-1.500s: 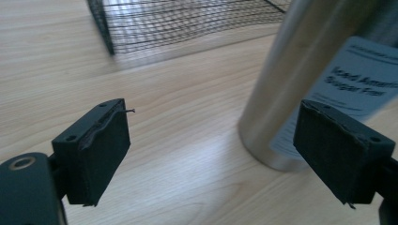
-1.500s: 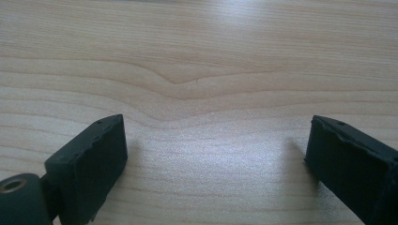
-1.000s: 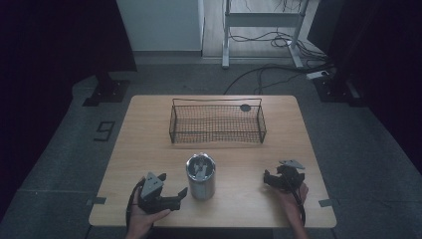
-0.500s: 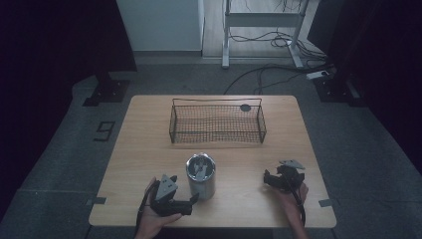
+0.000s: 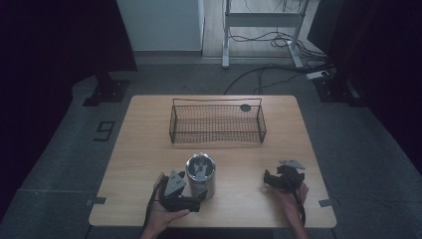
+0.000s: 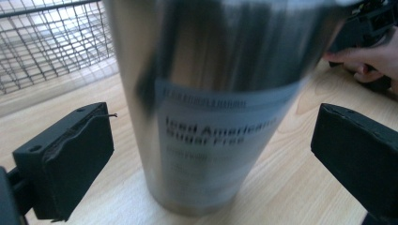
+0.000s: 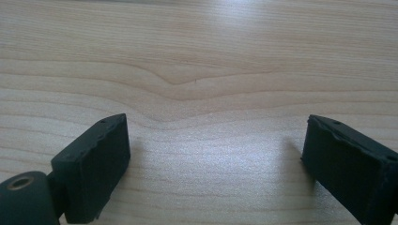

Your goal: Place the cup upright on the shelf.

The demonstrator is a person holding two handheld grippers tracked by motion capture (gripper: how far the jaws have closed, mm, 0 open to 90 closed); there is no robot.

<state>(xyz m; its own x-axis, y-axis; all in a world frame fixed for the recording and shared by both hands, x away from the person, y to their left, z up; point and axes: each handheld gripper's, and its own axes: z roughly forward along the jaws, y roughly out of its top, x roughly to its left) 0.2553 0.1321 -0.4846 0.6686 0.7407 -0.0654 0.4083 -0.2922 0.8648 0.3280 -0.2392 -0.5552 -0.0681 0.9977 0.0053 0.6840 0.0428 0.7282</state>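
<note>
A steel tumbler [image 5: 200,174] stands upright near the table's front, with a white label reading "Iced Americano Sugar Free" [image 6: 211,136]. My left gripper [image 5: 199,199] is open at its near side. In the left gripper view the tumbler [image 6: 220,93] stands between the two wide-apart jaws, and neither pad [image 6: 80,154] touches it. My right gripper [image 5: 271,180] rests low at the front right, open, over bare wood [image 7: 211,93] with nothing between its jaws.
A black wire basket [image 5: 217,122] stands across the middle of the wooden table [image 5: 149,149]. A small dark disc [image 5: 245,107] lies behind the basket's right end. The other hand [image 6: 371,61] shows beyond the tumbler. Cables and a stand are on the floor behind the table.
My left gripper has moved right and forward, from left of the tumbler to right up against it, so the tumbler now stands between its jaws. The right gripper has stayed put.
</note>
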